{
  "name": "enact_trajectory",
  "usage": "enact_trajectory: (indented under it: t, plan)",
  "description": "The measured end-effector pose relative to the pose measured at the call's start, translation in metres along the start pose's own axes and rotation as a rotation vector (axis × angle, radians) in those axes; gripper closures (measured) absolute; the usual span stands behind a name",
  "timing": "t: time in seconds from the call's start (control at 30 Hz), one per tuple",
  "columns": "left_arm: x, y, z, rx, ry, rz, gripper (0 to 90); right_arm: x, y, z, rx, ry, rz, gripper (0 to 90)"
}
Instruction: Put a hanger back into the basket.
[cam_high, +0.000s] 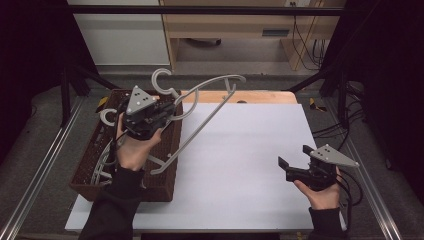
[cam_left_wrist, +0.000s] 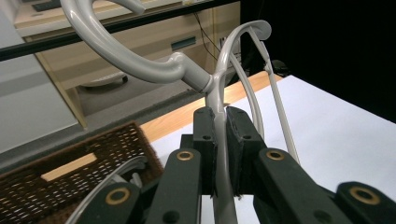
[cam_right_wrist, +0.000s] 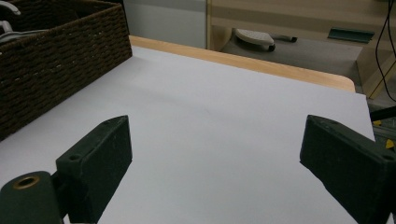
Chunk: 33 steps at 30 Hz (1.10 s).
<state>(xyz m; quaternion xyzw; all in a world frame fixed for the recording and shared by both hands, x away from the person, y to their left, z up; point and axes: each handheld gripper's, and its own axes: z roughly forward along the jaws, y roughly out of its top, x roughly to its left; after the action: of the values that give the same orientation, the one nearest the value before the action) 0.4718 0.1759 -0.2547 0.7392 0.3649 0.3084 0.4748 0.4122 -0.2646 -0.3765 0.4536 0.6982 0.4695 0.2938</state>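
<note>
Grey plastic coat hanger (cam_high: 200, 120): clamped in left gripper (cam_high: 165, 112) above wicker basket (cam_high: 87, 167); right gripper (cam_high: 292, 162) jaws apart, empty, over white tabletop (cam_high: 240, 150)

My overhead camera: above the near edge, facing forward and down over the white table (cam_high: 240, 150). My left gripper camera: close above the wicker basket (cam_left_wrist: 60, 186), facing the table's far edge. My right gripper camera: low over the table, sharing that basket (cam_right_wrist: 56, 60).

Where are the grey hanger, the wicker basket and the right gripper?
grey hanger (cam_high: 202, 121), high view, on its straight bar.
wicker basket (cam_high: 165, 186), high view, on its near right wall.
right gripper (cam_high: 295, 159), high view, between its open jaws.
</note>
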Motion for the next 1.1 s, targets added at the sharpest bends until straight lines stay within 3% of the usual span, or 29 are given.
enact_trajectory:
  t: [0.23, 0.4, 0.57, 1.1]
  plan:
    - [0.036, -0.005, -0.012, 0.022, 0.076, 0.026, 82.8, 0.000, 0.000, 0.000, 0.000, -0.004, -0.003, 9.3]
    - [0.064, -0.017, -0.022, 0.030, 0.103, -0.021, 82.8, 0.000, 0.000, 0.002, 0.003, -0.004, -0.001, 9.2]
    - [0.088, -0.027, -0.031, 0.045, 0.131, -0.028, 82.8, 0.002, -0.001, 0.005, 0.013, -0.005, -0.006, 9.3]
    - [0.134, -0.062, -0.033, 0.108, 0.171, -0.040, 82.8, 0.002, -0.001, 0.007, 0.019, -0.006, -0.006, 9.2]
